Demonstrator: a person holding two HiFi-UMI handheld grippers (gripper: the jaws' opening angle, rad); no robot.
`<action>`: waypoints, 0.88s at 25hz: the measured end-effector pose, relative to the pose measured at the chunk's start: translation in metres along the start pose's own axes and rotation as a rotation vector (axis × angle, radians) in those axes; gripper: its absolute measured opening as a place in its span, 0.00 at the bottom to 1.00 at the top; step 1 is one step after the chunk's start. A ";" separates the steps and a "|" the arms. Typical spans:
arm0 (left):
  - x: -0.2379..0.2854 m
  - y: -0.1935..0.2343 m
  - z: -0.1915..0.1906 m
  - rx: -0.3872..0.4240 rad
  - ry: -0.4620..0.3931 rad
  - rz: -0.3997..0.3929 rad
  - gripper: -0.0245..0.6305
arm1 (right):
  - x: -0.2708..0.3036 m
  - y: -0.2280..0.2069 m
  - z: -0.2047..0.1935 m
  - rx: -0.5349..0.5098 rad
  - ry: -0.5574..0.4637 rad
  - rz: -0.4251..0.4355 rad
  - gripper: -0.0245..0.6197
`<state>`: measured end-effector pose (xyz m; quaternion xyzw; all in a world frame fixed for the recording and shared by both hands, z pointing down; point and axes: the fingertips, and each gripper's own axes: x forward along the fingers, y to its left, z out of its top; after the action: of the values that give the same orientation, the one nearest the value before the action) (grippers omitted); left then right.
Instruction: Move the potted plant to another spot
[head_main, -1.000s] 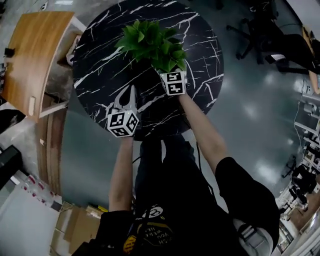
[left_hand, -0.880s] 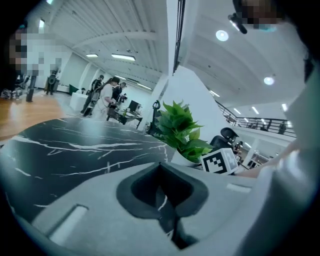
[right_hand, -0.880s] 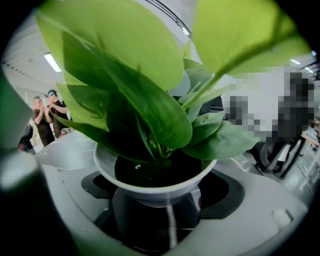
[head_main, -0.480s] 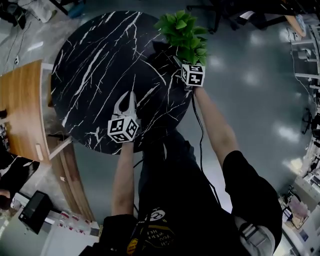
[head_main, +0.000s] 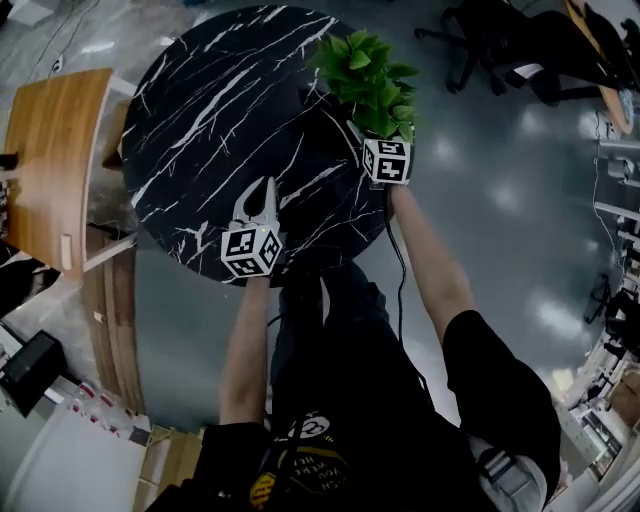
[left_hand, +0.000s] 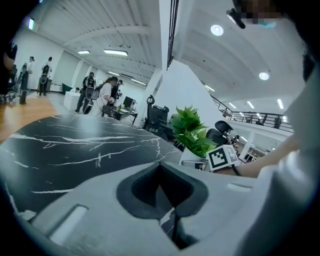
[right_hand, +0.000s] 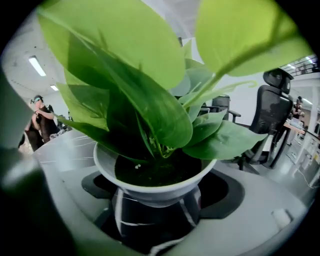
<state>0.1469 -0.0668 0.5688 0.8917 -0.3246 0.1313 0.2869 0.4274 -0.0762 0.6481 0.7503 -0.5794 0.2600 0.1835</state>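
The potted plant, green leaves in a white pot, hangs over the right edge of the round black marble table. My right gripper is shut on the pot's narrow base, one jaw on each side, with its fingertips hidden under the leaves in the head view. The left gripper view shows the plant beside the marker cube of the right gripper. Above the table's near edge my left gripper is shut, with nothing in it and its jaws meeting.
A wooden desk stands left of the table. Black office chairs are on the glossy floor at the upper right. Several people stand far off beyond the table.
The right gripper has carried the plant from the table's far middle over to its right edge. The left gripper has shifted a little along the near edge, still shut.
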 end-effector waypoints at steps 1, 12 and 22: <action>-0.010 0.010 0.000 -0.002 -0.008 0.027 0.04 | 0.001 0.023 0.001 -0.022 0.000 0.037 0.80; -0.170 0.143 -0.042 -0.184 -0.181 0.453 0.04 | -0.019 0.360 -0.041 -0.408 0.011 0.573 0.80; -0.287 0.175 -0.081 -0.289 -0.280 0.663 0.04 | -0.092 0.529 -0.103 -0.616 0.004 0.850 0.80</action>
<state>-0.1884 0.0168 0.5872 0.6980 -0.6464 0.0469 0.3045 -0.1191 -0.0838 0.6616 0.3596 -0.8820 0.1306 0.2749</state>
